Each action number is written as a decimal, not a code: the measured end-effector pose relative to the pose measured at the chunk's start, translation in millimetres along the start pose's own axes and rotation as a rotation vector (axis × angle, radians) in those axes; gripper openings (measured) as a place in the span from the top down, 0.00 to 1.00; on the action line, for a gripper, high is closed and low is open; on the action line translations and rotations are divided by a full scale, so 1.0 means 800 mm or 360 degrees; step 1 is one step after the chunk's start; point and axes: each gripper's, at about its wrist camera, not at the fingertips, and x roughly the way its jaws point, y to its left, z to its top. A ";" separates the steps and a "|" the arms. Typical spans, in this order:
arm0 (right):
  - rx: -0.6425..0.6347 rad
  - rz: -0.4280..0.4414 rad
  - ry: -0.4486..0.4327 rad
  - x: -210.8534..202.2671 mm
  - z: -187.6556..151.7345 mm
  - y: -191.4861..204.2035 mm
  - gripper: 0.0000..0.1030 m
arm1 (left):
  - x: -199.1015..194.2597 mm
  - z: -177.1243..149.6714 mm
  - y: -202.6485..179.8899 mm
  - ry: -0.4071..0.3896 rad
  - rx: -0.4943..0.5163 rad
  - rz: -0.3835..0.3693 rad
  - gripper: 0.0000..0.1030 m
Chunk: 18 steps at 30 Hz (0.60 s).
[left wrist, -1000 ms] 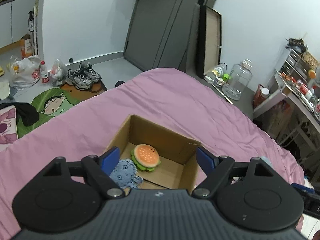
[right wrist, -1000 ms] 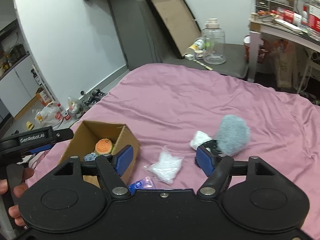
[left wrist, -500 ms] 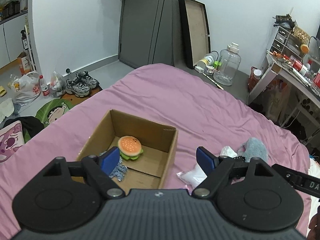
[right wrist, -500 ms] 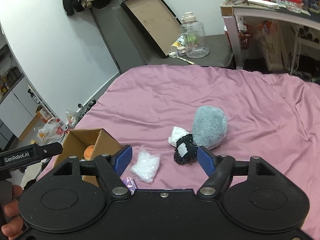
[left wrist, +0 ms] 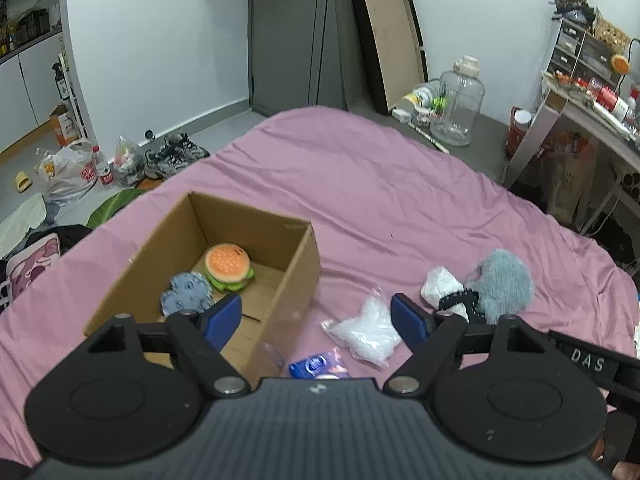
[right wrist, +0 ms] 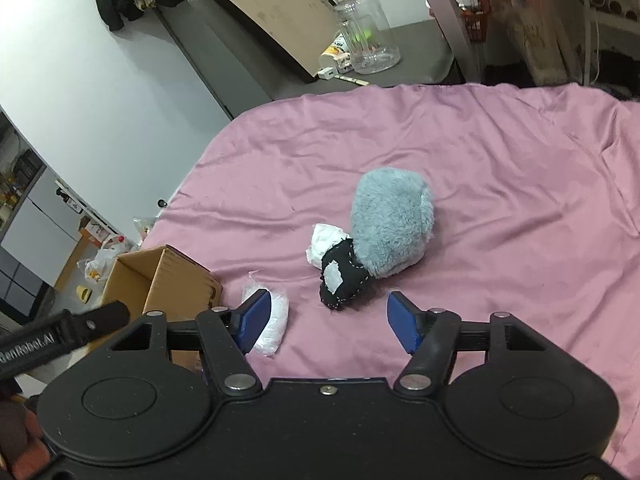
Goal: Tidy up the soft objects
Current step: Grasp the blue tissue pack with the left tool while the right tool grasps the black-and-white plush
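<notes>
Gathering looks under way: your cardboard box (left wrist: 296, 276) on the pink bedsheet (right wrist: 500, 168) already holds a burger plush (left wrist: 227, 265) and a blue plush (left wrist: 185, 292). Your right gripper (right wrist: 326, 322) hovers spread and empty above the black plush (right wrist: 342, 278), which touches the grey fluffy toy (right wrist: 390, 224) and a white cloth (right wrist: 324, 240). Your left gripper (left wrist: 316, 320) is spread too, holding nothing. Next, you probably lower and pinch the black plush alone. The white packet (left wrist: 366, 330) is partly hidden, and the small blue item (left wrist: 312, 366) is too cut off to identify.

I've drawn my left gripper (left wrist: 316, 316) back from the cardboard box (left wrist: 298, 276); my right gripper (right wrist: 326, 316) has closed in on the black pouch (right wrist: 344, 280).
</notes>
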 end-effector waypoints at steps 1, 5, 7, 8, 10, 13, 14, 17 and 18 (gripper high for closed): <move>0.0004 0.0016 0.0007 0.002 0.000 -0.003 0.39 | 0.002 -0.002 -0.004 0.0001 -0.0008 0.0002 0.23; 0.0002 0.0053 0.0033 0.012 0.002 -0.012 0.40 | 0.009 -0.011 -0.019 0.0011 0.0002 0.0043 0.26; 0.0009 0.0066 0.0049 0.017 0.003 -0.018 0.40 | 0.014 -0.015 -0.026 0.0028 0.0000 0.0046 0.29; 0.0016 0.0073 0.0059 0.020 0.004 -0.021 0.40 | 0.016 -0.017 -0.029 0.0031 0.0000 0.0052 0.30; 0.0031 0.0091 0.0075 0.027 0.006 -0.027 0.41 | 0.021 -0.022 -0.033 0.0038 0.0003 0.0076 0.31; 0.0039 0.0122 0.0103 0.039 0.007 -0.033 0.44 | 0.035 -0.030 -0.036 0.0111 -0.0038 0.0101 0.36; 0.0044 0.0135 0.0111 0.043 0.007 -0.036 0.45 | 0.038 -0.033 -0.037 0.0125 -0.0044 0.0117 0.38; 0.0068 0.0166 0.0155 0.058 0.006 -0.042 0.50 | 0.051 -0.044 -0.036 0.0164 -0.0082 0.0159 0.40; 0.0072 0.0183 0.0170 0.063 0.005 -0.044 0.51 | 0.055 -0.047 -0.036 0.0174 -0.0100 0.0176 0.41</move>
